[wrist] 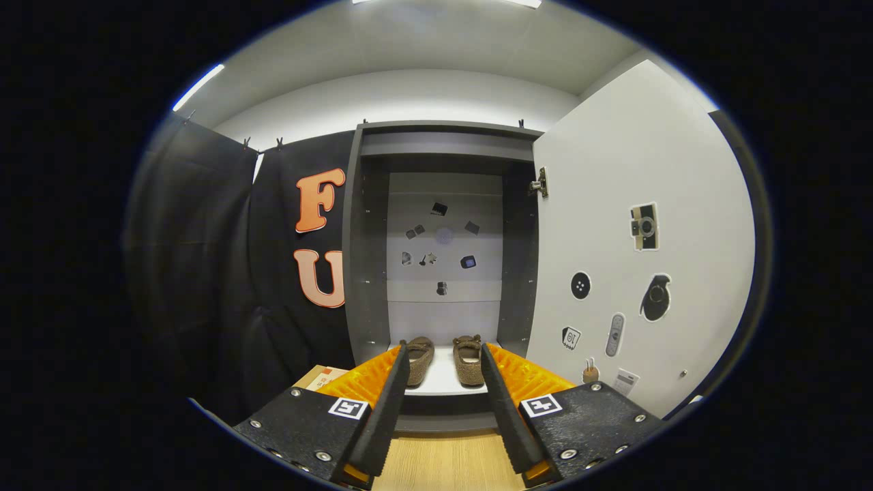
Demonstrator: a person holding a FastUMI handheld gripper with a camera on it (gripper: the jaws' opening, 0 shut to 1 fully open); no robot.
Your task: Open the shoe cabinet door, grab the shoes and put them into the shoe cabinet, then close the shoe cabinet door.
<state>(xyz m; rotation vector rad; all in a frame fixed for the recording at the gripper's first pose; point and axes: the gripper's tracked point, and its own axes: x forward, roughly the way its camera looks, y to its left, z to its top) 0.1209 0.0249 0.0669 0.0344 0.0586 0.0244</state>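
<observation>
Two fingers (382, 402) of the gripper (445, 354) spread wide apart, grasping nothing, aimed straight at the cabinet (443, 232). Wooden floor (447, 464) below and between the fingers, just short of the cabinet. Just beyond the fingertips, inside the cabinet: two brown shoes (443, 358), side by side on the white bottom shelf (443, 382), toes toward the gripper, heels toward the cabinet's back. Left shoe partly hidden behind the left fingertip, right shoe close beside the right fingertip; touching or not, cannot tell. Small gap between the pair. Above the shoes, the cabinet's pale back panel (443, 273), dotted with small dark stickers (440, 209); dark side walls on either flank, dark top board overhead. To the right of the cabinet, the white door (634, 204), swung fully open, hung by a metal hinge (539, 184) near the cabinet's upper right corner, its inner face carrying several stickers. To the left of the cabinet, black cloth wall (204, 273). Low by the cabinet's left foot, behind the left finger, a cardboard box (320, 376), partly hidden.
</observation>
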